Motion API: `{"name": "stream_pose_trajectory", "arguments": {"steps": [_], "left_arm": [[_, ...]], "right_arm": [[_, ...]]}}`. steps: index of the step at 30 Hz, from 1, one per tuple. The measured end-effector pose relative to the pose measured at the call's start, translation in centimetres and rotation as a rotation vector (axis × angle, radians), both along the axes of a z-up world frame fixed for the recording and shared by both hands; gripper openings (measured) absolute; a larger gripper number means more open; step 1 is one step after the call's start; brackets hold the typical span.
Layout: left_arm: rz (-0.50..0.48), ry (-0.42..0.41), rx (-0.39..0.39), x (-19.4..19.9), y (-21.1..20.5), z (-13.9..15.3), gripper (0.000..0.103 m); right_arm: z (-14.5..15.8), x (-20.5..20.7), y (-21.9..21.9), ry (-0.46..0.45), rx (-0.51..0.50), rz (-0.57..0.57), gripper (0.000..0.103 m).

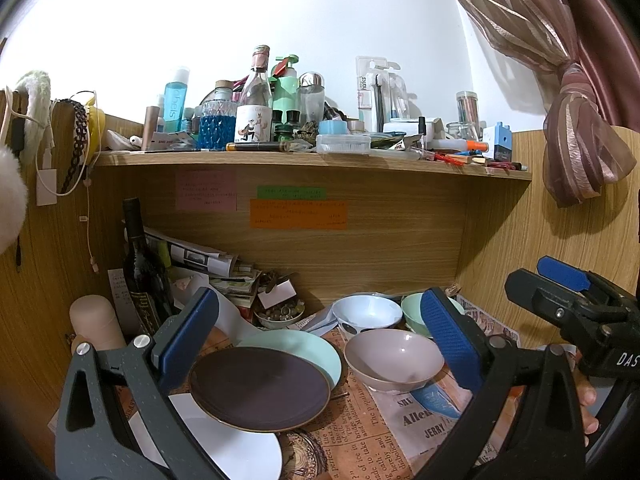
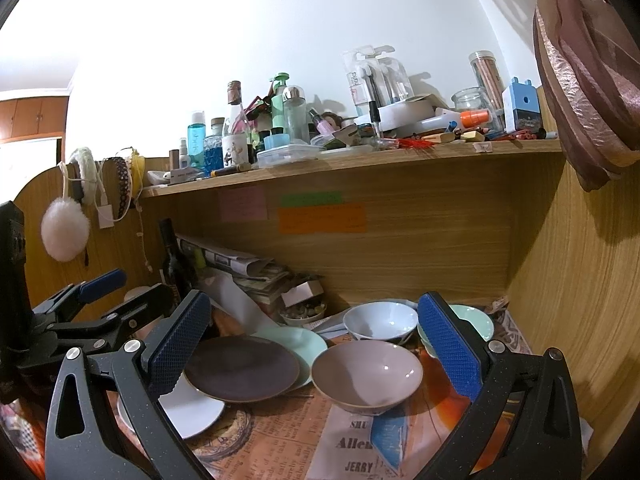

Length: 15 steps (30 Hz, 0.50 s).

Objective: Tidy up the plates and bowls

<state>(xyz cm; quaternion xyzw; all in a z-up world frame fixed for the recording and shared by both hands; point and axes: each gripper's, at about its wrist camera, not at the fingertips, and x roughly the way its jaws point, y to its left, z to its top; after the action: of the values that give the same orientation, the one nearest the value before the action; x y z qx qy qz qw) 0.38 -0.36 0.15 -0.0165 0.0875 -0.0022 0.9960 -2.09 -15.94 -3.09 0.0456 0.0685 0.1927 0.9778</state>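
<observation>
A dark brown plate (image 1: 260,390) (image 2: 240,368) lies across a mint plate (image 1: 316,350) (image 2: 304,344) and a white plate (image 1: 232,440) (image 2: 192,408). To the right stand three bowls: a mauve bowl (image 1: 394,358) (image 2: 366,374) in front, a white bowl (image 1: 366,314) (image 2: 380,320) and a mint bowl (image 1: 412,312) (image 2: 474,320) behind. My left gripper (image 1: 316,344) hangs open above the plates and mauve bowl, holding nothing. My right gripper (image 2: 316,352) is open too, framing the brown plate and mauve bowl; it also shows at the right edge (image 1: 568,292).
Dishes rest on a newspaper-print mat (image 1: 360,440) in a wooden desk nook. A dark wine bottle (image 1: 140,264), stacked papers (image 1: 224,268) and a small dish of trinkets (image 1: 280,314) crowd the back left. A cluttered shelf (image 1: 312,158) overhangs. Curtain (image 1: 576,128) hangs right.
</observation>
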Motion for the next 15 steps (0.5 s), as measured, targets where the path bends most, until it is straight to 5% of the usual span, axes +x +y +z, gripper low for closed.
{"name": "stream_pose_trajectory", "arguments": {"steps": [15], "left_arm": [[-0.008, 0.019, -0.007, 0.56, 0.35, -0.59, 0.103]], "right_arm": [[0.02, 0.19, 0.27, -0.001, -0.006, -0.004, 0.103]]}}
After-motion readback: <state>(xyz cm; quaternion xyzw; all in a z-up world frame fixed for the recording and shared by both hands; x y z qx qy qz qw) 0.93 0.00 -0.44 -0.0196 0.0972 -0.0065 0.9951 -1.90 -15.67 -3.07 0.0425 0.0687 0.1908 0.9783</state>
